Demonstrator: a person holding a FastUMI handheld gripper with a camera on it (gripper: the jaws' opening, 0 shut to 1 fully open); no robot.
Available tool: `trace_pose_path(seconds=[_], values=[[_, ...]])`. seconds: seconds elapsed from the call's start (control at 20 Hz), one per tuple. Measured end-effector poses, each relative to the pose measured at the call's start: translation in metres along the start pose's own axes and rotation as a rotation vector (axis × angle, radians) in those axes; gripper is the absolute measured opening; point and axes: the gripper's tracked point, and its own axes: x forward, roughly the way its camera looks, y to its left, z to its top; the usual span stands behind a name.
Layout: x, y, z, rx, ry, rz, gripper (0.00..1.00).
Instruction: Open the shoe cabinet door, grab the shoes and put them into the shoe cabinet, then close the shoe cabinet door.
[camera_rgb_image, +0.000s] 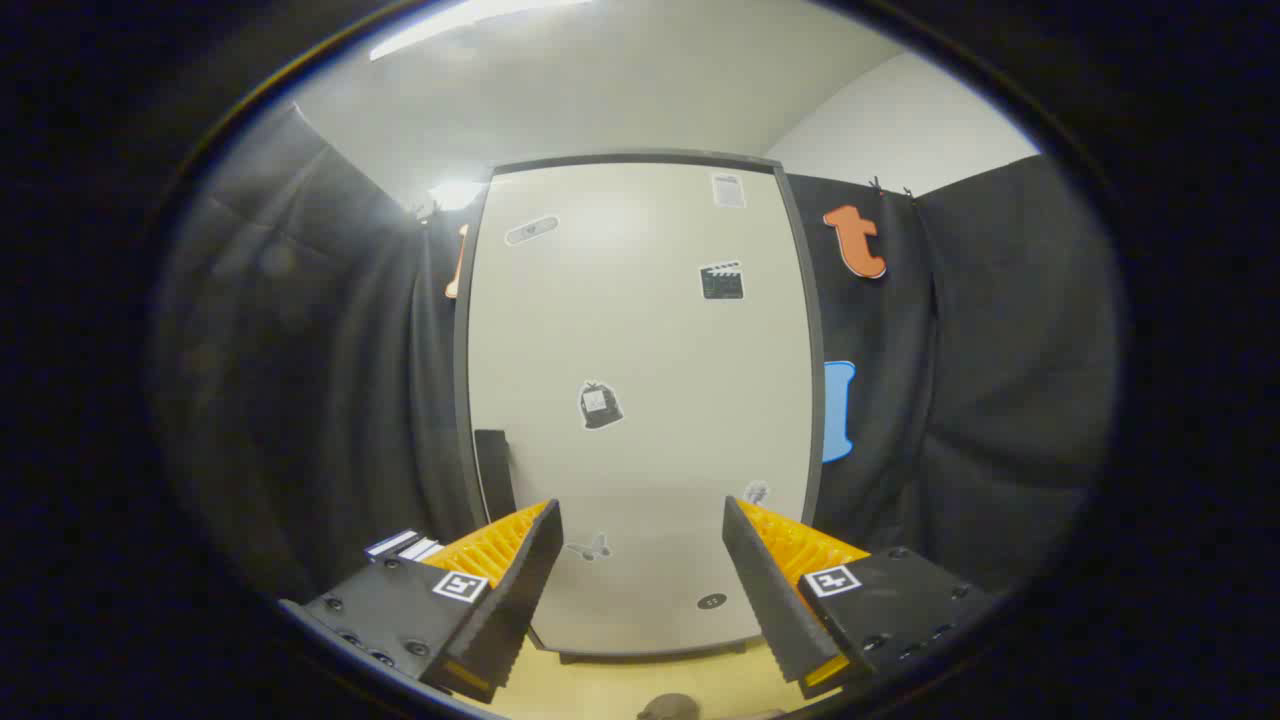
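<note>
Gripper view. The shoe cabinet (640, 400) stands upright in the centre of the frame, facing the camera. Its pale door (650, 330) sits flush inside the dark frame, so it reads as closed. A dark vertical handle (494, 472) is on the door's lower left edge, just above the left finger. Several small stickers (599, 405) are scattered over the door face. The cabinet rests on a light wooden tabletop (620, 690), visible at the bottom centre of the frame.

The claw (640, 560) is spread wide, fingers well apart, with nothing between them. It points at the lower part of the door and is not touching it.

A small dark rounded object (668, 708) lies at the very bottom centre of the frame, on the tabletop below the fingers. It could be part of a shoe, but too little shows to tell.

Progress, as a judgement: the task appears to be at its start. Door not yet opened, no shoe held, nothing stowed. Left to do: reach the handle at lower left and pull the door open, pick up the shoes, place them inside, shut the door.
</note>
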Motion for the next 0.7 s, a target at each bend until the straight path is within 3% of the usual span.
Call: trace_pose_path(seconds=[0.7], values=[[0.0025,0.0082,-0.0023,-0.014,0.0,0.009,0.98]])
